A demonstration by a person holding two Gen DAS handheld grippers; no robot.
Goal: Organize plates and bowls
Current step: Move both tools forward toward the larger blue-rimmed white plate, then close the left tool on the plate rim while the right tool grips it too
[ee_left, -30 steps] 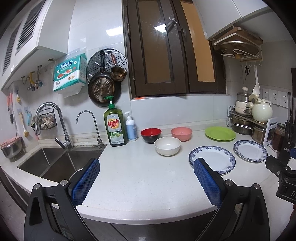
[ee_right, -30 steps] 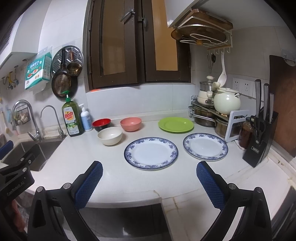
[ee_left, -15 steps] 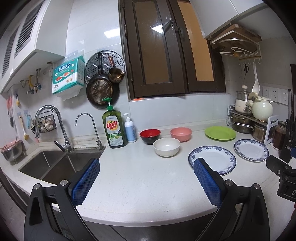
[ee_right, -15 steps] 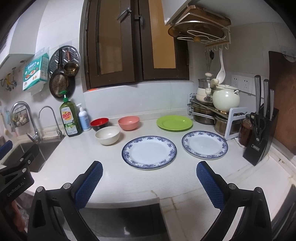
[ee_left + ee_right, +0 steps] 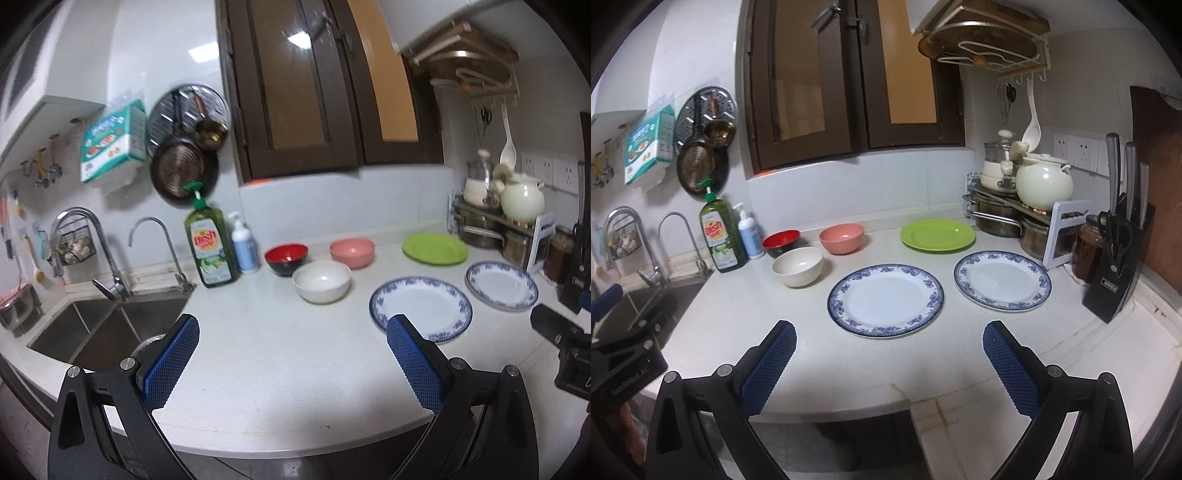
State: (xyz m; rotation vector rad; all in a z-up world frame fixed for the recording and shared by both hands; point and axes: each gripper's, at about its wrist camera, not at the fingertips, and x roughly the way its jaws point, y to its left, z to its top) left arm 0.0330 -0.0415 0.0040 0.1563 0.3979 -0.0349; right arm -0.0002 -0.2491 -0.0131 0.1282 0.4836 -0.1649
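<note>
both grippers hang above the near edge of the white counter (image 5: 798, 332), holding nothing. left gripper (image 5: 291, 350): blue pads spread wide, nothing between them. right gripper (image 5: 889, 350): same, jaws wide apart and empty.

landmark = big blue-rimmed plate (image 5: 885, 299), flat on the counter, just beyond the right gripper's pads. in the left wrist view that plate (image 5: 421, 308) sits partly behind the left gripper's right pad (image 5: 413, 365).

- small blue-rimmed plate (image 5: 1002, 280): just right of the big plate, apart from it, flat.
- green plate (image 5: 937, 235): behind the gap between the two blue plates, near the back wall, touching neither.
- white bowl (image 5: 798, 266): left of the big plate, upright, near but apart.
- pink bowl (image 5: 841, 237): behind-left of the big plate, beyond the white bowl.
- red bowl (image 5: 781, 242): left of the pink bowl, behind the white bowl, black outside; very close to the white one, can't tell if they touch.
- dish soap bottle (image 5: 721, 236) and a white pump bottle (image 5: 750, 232): further left of the bowls, against the wall.
- sink (image 5: 107, 328): far left of the plate.
- knife block (image 5: 1117, 266): far right, past the small plate.

nothing stacked; all six dishes sit singly on the counter. left wrist view is a bit blurred.
</note>
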